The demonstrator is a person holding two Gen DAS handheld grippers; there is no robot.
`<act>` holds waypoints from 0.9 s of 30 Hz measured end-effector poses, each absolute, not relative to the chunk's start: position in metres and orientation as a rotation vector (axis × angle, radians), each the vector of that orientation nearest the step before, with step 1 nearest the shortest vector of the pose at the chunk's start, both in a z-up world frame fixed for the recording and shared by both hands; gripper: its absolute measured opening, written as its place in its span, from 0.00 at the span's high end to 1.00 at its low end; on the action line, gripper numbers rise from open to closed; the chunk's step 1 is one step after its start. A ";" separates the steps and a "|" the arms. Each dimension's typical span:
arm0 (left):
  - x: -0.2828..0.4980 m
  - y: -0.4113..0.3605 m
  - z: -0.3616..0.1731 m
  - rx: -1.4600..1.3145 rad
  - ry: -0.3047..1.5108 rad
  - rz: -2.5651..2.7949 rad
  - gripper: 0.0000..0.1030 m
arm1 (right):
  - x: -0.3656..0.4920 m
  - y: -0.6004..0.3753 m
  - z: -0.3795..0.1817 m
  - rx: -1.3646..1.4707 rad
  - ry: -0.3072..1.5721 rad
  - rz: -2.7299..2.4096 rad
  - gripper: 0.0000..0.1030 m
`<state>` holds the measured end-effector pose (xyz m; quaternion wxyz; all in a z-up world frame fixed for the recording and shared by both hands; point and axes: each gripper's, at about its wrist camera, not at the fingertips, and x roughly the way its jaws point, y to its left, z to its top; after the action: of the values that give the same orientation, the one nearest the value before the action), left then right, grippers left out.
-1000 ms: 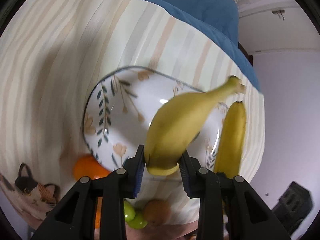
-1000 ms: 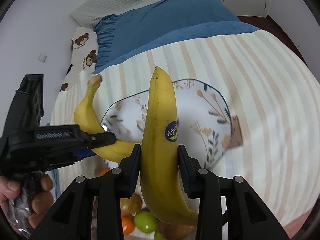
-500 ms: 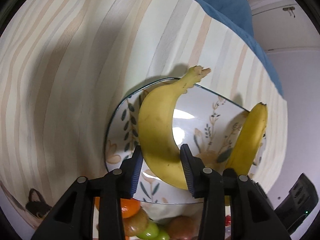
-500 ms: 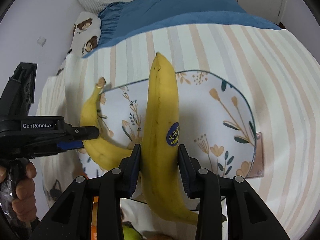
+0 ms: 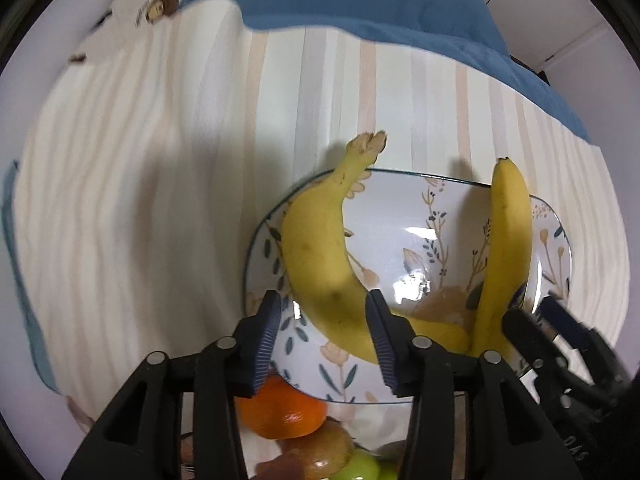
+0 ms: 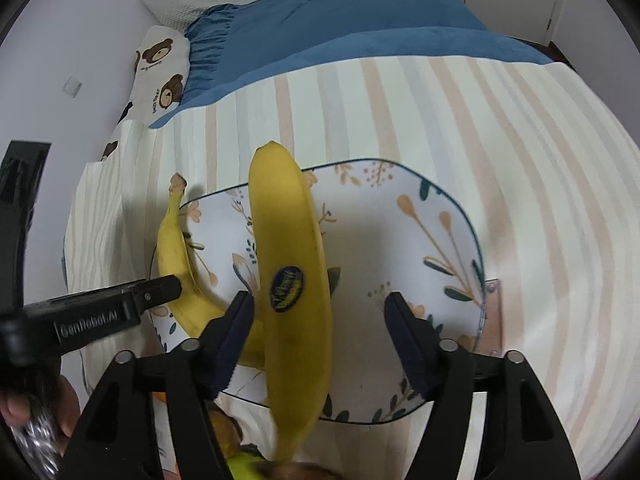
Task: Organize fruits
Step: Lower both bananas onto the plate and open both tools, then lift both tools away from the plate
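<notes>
A white floral plate (image 5: 424, 240) (image 6: 400, 248) lies on the striped bed cover. My left gripper (image 5: 322, 334) is open, its jaws apart around a curved banana (image 5: 316, 256) that lies on the plate's left side, stem over the rim; it also shows in the right wrist view (image 6: 176, 256). My right gripper (image 6: 318, 332) is open wide; a stickered banana (image 6: 292, 280) leans by its left finger over the plate, its lower end blurred. That banana shows in the left wrist view (image 5: 504, 248).
Loose fruit sits just in front of the plate: an orange (image 5: 280, 412), a brown fruit (image 5: 320, 448) and green fruit (image 5: 360, 468). A blue blanket (image 6: 320, 32) and a bear-print pillow (image 6: 160, 64) lie further back. White walls stand behind.
Both grippers have opened and let go of their bananas. The left banana now lies on the plate; the right banana is slipping down, blurred at its lower end.
</notes>
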<state>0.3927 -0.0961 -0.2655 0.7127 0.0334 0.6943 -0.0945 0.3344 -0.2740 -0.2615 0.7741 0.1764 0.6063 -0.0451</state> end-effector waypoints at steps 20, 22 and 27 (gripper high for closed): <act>0.320 -0.065 -0.160 0.163 1.264 -0.132 0.01 | 0.283 -0.259 -0.176 0.174 1.226 -0.199 0.02; 0.319 -0.062 -0.155 0.159 1.239 -0.138 0.01 | 0.275 -0.257 -0.166 0.153 1.210 -0.209 0.02; 0.294 -0.059 -0.131 0.159 1.171 -0.148 0.01 | 0.250 -0.251 -0.137 0.124 1.156 -0.221 0.02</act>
<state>0.2941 -0.0594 -0.1309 0.8279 0.0747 0.5515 -0.0699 0.2500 -0.2512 -0.1373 0.8299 0.0585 0.5449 -0.1043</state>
